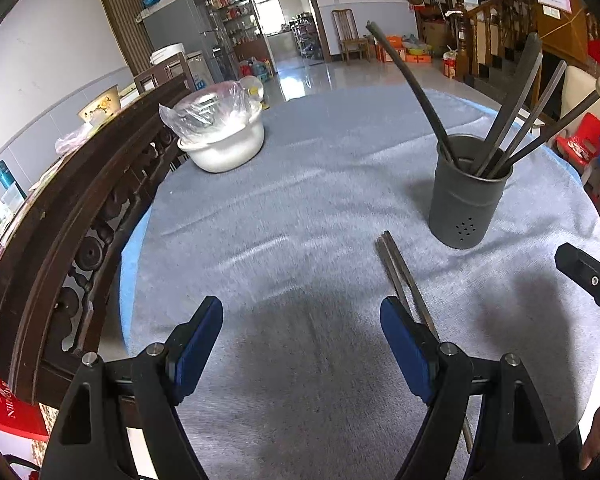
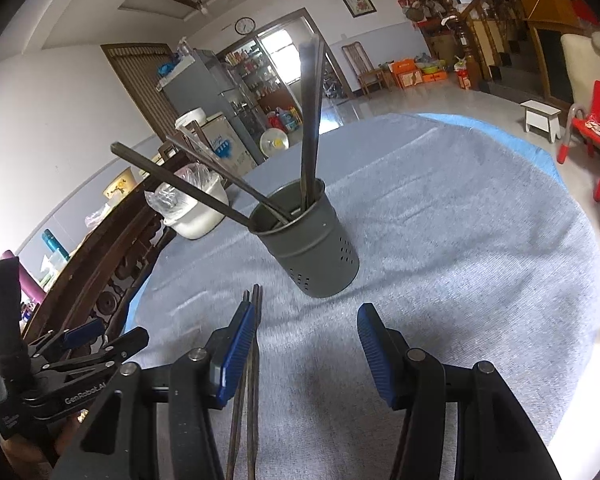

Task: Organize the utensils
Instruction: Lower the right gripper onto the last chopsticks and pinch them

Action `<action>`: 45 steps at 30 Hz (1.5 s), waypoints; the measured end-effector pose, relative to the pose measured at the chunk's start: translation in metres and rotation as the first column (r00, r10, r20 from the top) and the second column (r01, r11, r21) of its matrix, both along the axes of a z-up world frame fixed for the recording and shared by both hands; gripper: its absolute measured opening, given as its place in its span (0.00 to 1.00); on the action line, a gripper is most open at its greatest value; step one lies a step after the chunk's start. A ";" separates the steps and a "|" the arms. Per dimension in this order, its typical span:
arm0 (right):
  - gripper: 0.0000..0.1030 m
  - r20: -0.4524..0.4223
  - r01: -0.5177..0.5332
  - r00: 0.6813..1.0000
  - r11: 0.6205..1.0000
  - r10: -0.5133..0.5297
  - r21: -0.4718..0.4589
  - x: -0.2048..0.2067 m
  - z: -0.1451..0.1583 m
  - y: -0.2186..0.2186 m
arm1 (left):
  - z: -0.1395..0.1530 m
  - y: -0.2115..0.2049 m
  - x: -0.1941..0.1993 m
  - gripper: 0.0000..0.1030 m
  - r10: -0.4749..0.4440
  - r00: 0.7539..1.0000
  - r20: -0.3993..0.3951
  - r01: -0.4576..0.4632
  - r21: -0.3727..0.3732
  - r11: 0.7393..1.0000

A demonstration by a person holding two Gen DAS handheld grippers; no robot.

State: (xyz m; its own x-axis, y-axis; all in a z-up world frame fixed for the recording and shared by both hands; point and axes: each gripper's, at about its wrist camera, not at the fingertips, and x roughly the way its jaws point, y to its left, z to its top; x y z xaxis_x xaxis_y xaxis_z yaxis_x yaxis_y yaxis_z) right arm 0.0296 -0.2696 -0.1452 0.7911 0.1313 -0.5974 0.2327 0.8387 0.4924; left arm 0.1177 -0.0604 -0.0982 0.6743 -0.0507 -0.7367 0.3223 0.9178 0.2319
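Observation:
A grey metal utensil holder (image 1: 466, 196) (image 2: 310, 248) stands upright on the cloth with several dark chopsticks leaning out of it. A pair of metal chopsticks (image 1: 402, 276) (image 2: 252, 364) lies flat on the cloth in front of the holder. My left gripper (image 1: 302, 340) (image 2: 108, 334) is open over bare cloth, and the pair runs under its right finger. My right gripper (image 2: 306, 346) is open just above the cloth. The pair lies inside its gap, close against the left pad (image 2: 236, 352), and the pads do not press on it. One right-gripper finger (image 1: 584, 272) shows at the left wrist view's edge.
A round table under a grey-blue cloth (image 1: 300, 208) (image 2: 460, 240) bears it all. A white pot with a plastic bag over it (image 1: 220, 140) (image 2: 196, 208) sits at the far left. A carved dark wooden rail (image 1: 80, 220) borders the table's left edge.

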 end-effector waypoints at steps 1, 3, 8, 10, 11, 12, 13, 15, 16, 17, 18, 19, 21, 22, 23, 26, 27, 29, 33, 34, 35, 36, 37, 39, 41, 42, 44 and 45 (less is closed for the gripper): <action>0.55 -0.003 -0.002 1.000 1.000 0.002 0.002 0.001 -0.001 0.001 | -0.001 0.000 0.001 0.79 0.000 1.000 -0.002 0.000 0.000 1.000; 0.55 -0.012 -0.004 1.000 1.000 0.004 0.002 0.004 -0.003 0.002 | -0.003 0.000 0.003 0.79 0.001 1.000 -0.007 -0.001 0.003 1.000; 0.55 -0.024 -0.010 1.000 1.000 0.010 0.004 0.008 -0.006 0.003 | -0.006 0.000 0.007 0.79 0.007 1.000 -0.022 -0.007 0.000 1.000; 0.55 -0.028 -0.012 1.000 1.000 0.012 0.008 0.010 -0.007 0.002 | -0.008 0.001 0.008 0.79 0.008 1.000 -0.026 -0.008 -0.001 1.000; 0.55 -0.030 -0.011 0.999 1.000 0.012 0.008 0.010 -0.007 0.002 | -0.008 0.001 0.009 0.79 0.009 1.000 -0.029 -0.009 -0.001 1.000; 0.55 -0.033 -0.012 0.999 1.000 0.012 0.008 0.011 -0.008 0.003 | -0.009 0.001 0.010 0.79 0.010 0.999 -0.031 -0.010 -0.002 1.000; 0.55 -0.034 -0.012 0.999 1.000 0.013 0.009 0.011 -0.009 0.003 | -0.010 0.001 0.010 0.79 0.010 0.999 -0.033 -0.010 -0.002 1.000; 0.55 -0.037 -0.012 0.999 1.000 0.013 0.011 0.012 -0.010 0.003 | -0.012 0.001 0.012 0.79 0.010 0.999 -0.037 -0.010 -0.003 1.000; 0.55 -0.038 -0.013 0.999 1.000 0.014 0.011 0.013 -0.010 0.003 | -0.013 0.001 0.012 0.79 0.010 0.999 -0.038 -0.010 -0.002 1.000; 0.55 -0.040 -0.015 0.999 1.000 0.016 0.012 0.013 -0.011 0.003 | -0.014 0.001 0.013 0.79 0.011 0.999 -0.040 -0.011 -0.002 1.000; 0.55 -0.042 -0.017 0.999 1.000 0.018 0.015 0.014 -0.012 0.003 | -0.015 0.001 0.013 0.79 0.011 0.999 -0.043 -0.011 -0.002 1.000; 0.55 -0.043 -0.017 0.999 1.000 0.018 0.015 0.014 -0.012 0.003 | -0.015 0.001 0.014 0.79 0.012 0.999 -0.045 -0.012 -0.002 1.000; 0.55 -0.047 -0.020 0.999 1.000 0.020 0.017 0.015 -0.014 0.003 | -0.018 0.002 0.016 0.79 0.014 0.999 -0.049 -0.014 -0.003 1.000; 0.55 -0.048 -0.021 0.999 1.000 0.021 0.019 0.015 -0.015 0.003 | -0.019 0.001 0.017 0.79 0.015 0.999 -0.052 -0.015 -0.003 1.000; 0.55 -0.049 -0.021 0.999 1.000 0.022 0.020 0.016 -0.016 0.004 | -0.020 0.001 0.018 0.79 0.015 0.998 -0.055 -0.015 -0.003 1.000; 0.55 -0.055 -0.022 0.998 0.999 0.023 0.027 0.018 -0.019 0.003 | -0.024 0.000 0.020 0.79 0.016 0.998 -0.063 -0.016 -0.001 1.000; 0.55 -0.057 -0.022 0.998 0.999 0.023 0.029 0.018 -0.019 0.003 | -0.025 0.000 0.021 0.79 0.016 0.998 -0.068 -0.017 -0.002 1.000; 0.55 -0.059 -0.023 0.998 0.999 0.025 0.032 0.020 -0.021 0.003 | -0.029 0.000 0.023 0.79 0.016 0.996 -0.083 -0.017 -0.011 1.000; 0.55 -0.064 -0.023 0.998 0.999 0.025 0.038 0.024 -0.024 0.001 | -0.036 0.000 0.030 0.79 0.011 0.992 -0.125 -0.018 -0.051 0.999; 0.55 -0.065 -0.024 0.998 0.999 0.027 0.041 0.026 -0.025 0.001 | -0.037 -0.001 0.031 0.79 0.010 0.991 -0.134 -0.018 -0.059 0.998; 0.55 -0.065 -0.026 0.997 0.999 0.029 0.044 0.028 -0.026 0.001 | -0.040 -0.001 0.034 0.79 0.010 0.989 -0.145 -0.019 -0.065 0.998; 0.55 -0.064 -0.028 0.997 0.998 0.031 0.048 0.032 -0.026 0.000 | -0.041 -0.001 0.035 0.79 0.011 0.988 -0.151 -0.022 -0.068 0.997; 0.55 -0.062 -0.030 0.998 0.998 0.033 0.049 0.035 -0.026 0.000 | -0.044 -0.001 0.038 0.79 0.015 0.987 -0.162 -0.027 -0.074 0.997; 0.55 -0.053 -0.035 0.998 0.998 0.037 0.046 0.044 -0.025 0.000 | -0.047 -0.002 0.041 0.79 0.018 0.983 -0.181 -0.034 -0.086 0.996; 0.55 -0.047 -0.037 0.998 0.998 0.039 0.042 0.053 -0.025 0.002 | -0.049 -0.002 0.043 0.79 0.015 0.980 -0.198 -0.036 -0.102 0.994; 0.55 -0.045 -0.038 0.998 0.998 0.040 0.041 0.059 -0.025 0.002 | -0.050 -0.003 0.044 0.79 0.014 0.979 -0.204 -0.037 -0.107 0.994; 0.55 -0.050 -0.037 0.998 0.998 0.039 0.040 0.070 -0.028 0.002 | -0.051 -0.004 0.047 0.79 0.011 0.977 -0.213 -0.036 -0.114 0.993; 0.55 -0.060 -0.036 0.997 0.998 0.039 0.044 0.076 -0.030 0.002 | -0.051 -0.005 0.049 0.79 0.008 0.976 -0.218 -0.034 -0.118 0.992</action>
State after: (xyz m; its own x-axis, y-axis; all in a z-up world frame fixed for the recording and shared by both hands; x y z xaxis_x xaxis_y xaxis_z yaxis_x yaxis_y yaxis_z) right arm 0.1053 -0.2673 -0.1750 0.7478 0.1867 -0.6371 0.2321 0.8255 0.5145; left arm 0.1665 -0.0650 -0.1493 0.5009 -0.1358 -0.8548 0.3330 0.9418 0.0455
